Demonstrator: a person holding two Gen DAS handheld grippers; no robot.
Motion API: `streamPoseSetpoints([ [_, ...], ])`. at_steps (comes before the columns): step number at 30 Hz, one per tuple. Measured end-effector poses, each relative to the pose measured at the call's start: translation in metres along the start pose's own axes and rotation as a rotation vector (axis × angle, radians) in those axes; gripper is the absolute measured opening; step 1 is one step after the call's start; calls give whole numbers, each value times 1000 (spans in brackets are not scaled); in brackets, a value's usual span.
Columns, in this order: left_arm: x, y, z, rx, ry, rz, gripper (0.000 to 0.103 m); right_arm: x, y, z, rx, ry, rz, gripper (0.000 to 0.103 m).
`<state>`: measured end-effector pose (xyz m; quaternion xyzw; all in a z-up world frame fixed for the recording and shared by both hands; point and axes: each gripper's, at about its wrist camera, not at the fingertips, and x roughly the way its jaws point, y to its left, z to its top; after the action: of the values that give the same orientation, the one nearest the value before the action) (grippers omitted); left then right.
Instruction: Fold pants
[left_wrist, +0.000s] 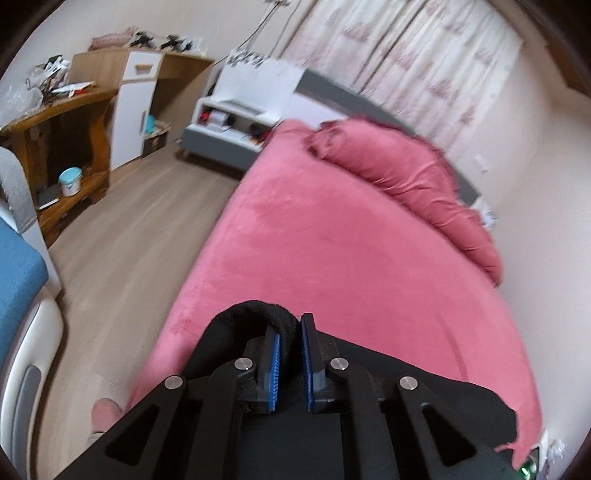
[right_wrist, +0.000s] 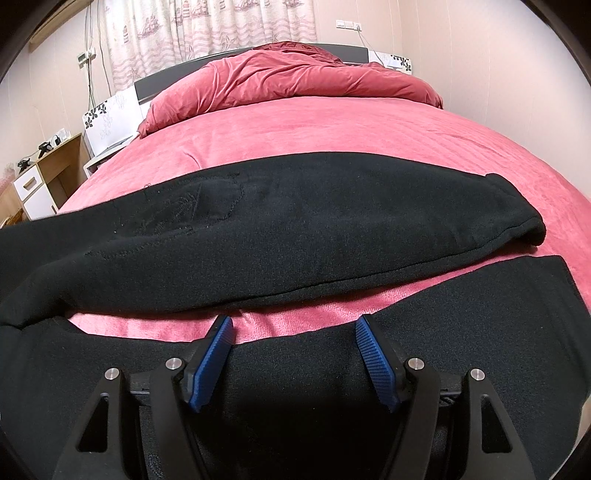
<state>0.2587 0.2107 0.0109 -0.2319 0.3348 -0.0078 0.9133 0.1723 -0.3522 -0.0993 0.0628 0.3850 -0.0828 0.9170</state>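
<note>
Black pants (right_wrist: 280, 236) lie spread on the pink bed (right_wrist: 332, 129), one leg across the middle and the other leg (right_wrist: 480, 314) nearer me. My right gripper (right_wrist: 294, 332) is open, its blue pads (right_wrist: 376, 362) just above the near leg's edge, holding nothing. My left gripper (left_wrist: 290, 332) is shut on a bunched fold of the black pants (left_wrist: 255, 314), lifted above the bed's near corner; more black fabric (left_wrist: 461, 398) hangs below the fingers.
A rolled pink duvet (right_wrist: 295, 81) lies at the head of the bed (left_wrist: 406, 177). Wooden floor (left_wrist: 129, 240), a wooden desk (left_wrist: 62, 147), a white cabinet (left_wrist: 136, 110) and a blue chair (left_wrist: 18, 280) stand left of the bed. Curtains (right_wrist: 207, 33) hang behind.
</note>
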Motion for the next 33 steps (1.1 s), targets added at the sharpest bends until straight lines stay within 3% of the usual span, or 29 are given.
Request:
streamPoseSetpoints([
  [7,-87,4,-43,-64,-58,-150,10,-1,12,4,-39,39,-65,72],
  [9,-106,13,-59,-103,-64,-180,10,-9,11,4,20,51,-68,72],
  [13,-133,32,-93,-176,-68,-205,9,-31,0,-3,242,67,36,72],
  [17,-141,58,-132,-277,-29,-214,9,-50,-1,-10,392,83,165,72],
  [21,-138,78,-163,-332,22,-193,9,-65,10,-3,415,67,226,72],
  [27,-138,89,-197,-294,61,-146,9,-69,16,31,513,84,304,79],
  [33,-136,92,-214,-288,90,-136,9,-42,20,74,620,198,252,79],
])
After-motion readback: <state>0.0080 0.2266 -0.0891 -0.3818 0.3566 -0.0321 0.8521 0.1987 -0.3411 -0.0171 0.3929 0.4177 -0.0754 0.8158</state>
